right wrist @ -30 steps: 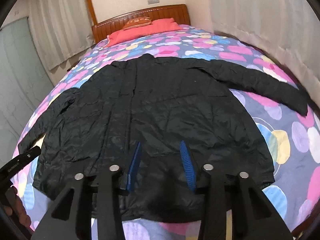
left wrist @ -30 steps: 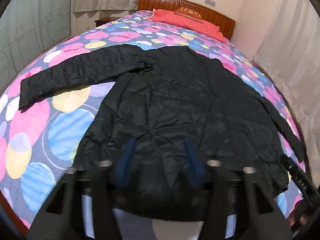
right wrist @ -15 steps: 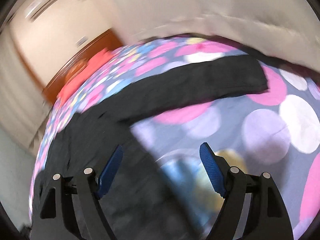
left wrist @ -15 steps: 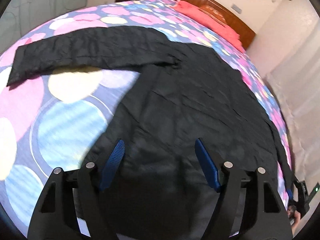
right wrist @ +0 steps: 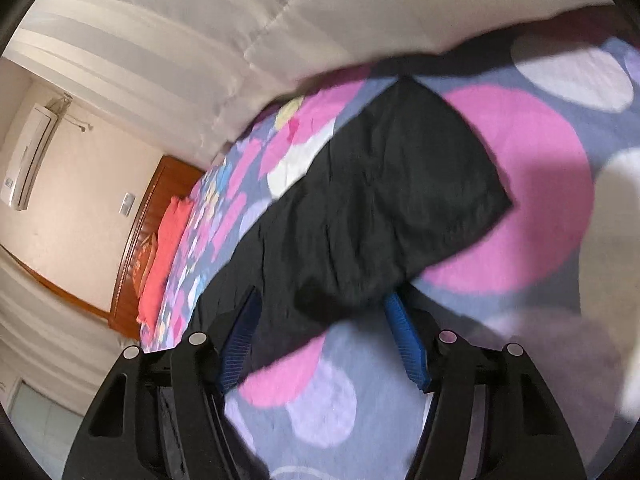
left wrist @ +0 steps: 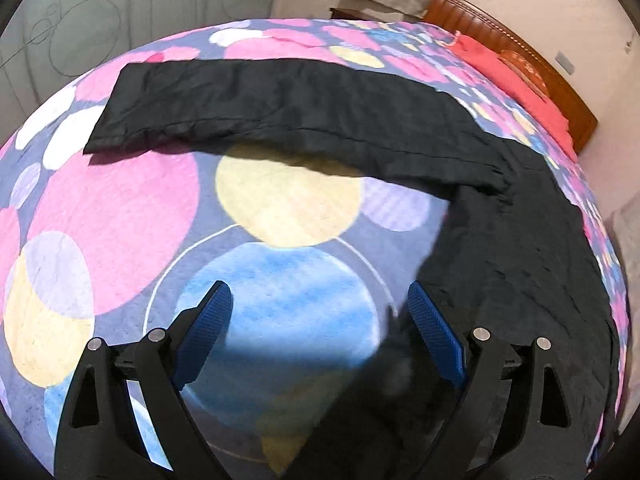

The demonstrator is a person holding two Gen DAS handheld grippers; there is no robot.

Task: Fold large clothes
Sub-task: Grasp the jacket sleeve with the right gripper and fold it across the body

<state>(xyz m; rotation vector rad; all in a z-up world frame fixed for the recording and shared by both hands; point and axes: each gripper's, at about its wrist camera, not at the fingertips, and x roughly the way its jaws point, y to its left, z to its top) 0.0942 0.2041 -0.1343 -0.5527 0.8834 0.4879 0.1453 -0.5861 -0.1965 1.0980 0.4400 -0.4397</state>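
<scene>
A bed (left wrist: 120,216) covered in a spread printed with pink, blue, yellow and lilac circles is seen in both wrist views, with a wooden headboard (left wrist: 520,56) and a red pillow (left wrist: 516,84) at its far end. A black jacket (left wrist: 520,248) is laid flat on the bed, one sleeve (left wrist: 280,108) stretched out toward the bed's side edge by a frosted panel (left wrist: 100,20), the other sleeve (right wrist: 400,200) reaching toward the curtain-side edge. No legible writing is seen. A wall air conditioner (right wrist: 28,156) is mounted above the headboard. The left gripper (left wrist: 320,316) is held over bare spread beside the jacket's hem, its fingers spread and having just widened, with nothing between them. The right gripper (right wrist: 324,328) is held at the other sleeve; its fingers have just been narrowing, with sleeve cloth seen between them, not visibly pinched.
</scene>
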